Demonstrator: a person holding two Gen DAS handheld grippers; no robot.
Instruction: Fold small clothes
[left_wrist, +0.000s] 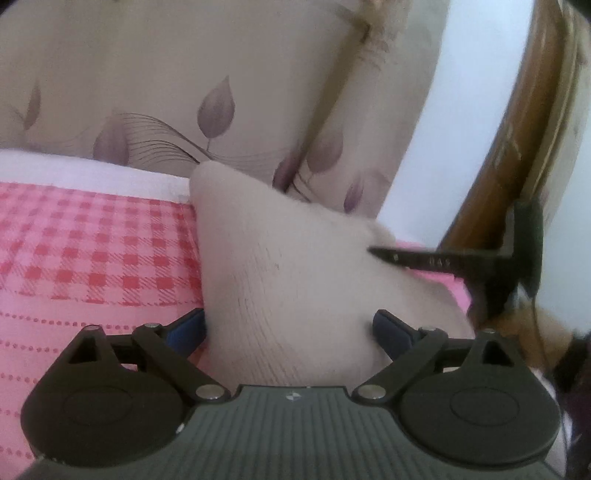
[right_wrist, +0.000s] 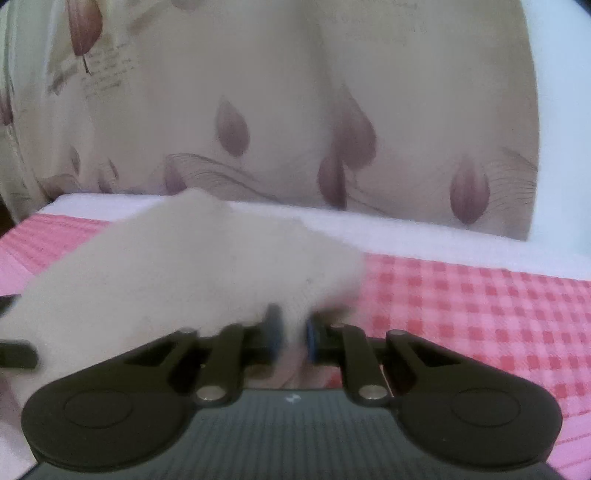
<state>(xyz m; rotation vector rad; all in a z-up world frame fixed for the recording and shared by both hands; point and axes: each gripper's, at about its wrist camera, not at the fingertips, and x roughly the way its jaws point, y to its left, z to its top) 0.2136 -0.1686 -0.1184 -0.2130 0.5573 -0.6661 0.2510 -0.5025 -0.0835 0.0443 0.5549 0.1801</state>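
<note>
- Left wrist view: the left tongs (left_wrist: 288, 328) stand wide, blue pads (left_wrist: 188, 330) set well apart, with the cream knit garment (left_wrist: 280, 258) lying between them; its cloth touches the inner face of each pad, but they do not pinch it.
- The garment rises to a soft peak at its far corner and spreads toward the camera, resting on the pink checked bed cover (left_wrist: 92, 258).
- From the right side of that view, the dark tip of the right tongs (left_wrist: 384, 254) meets the garment's right edge.
- Right wrist view: the right tongs (right_wrist: 293, 334) are nearly closed, and a fold of the garment (right_wrist: 184, 266) sits between their pads (right_wrist: 312, 339), gripped there; the picture is blurred.
- The cloth hangs leftward from that grip, over the left arm of the tongs.
- Beyond the garment the checked cover ends at a white strip (right_wrist: 443, 240), then a leaf-printed curtain (right_wrist: 295, 110).
- Open checked cover lies left of the garment in the left view, right of it in the right view.
- A wooden frame (left_wrist: 535, 110) stands at the far right.
</note>
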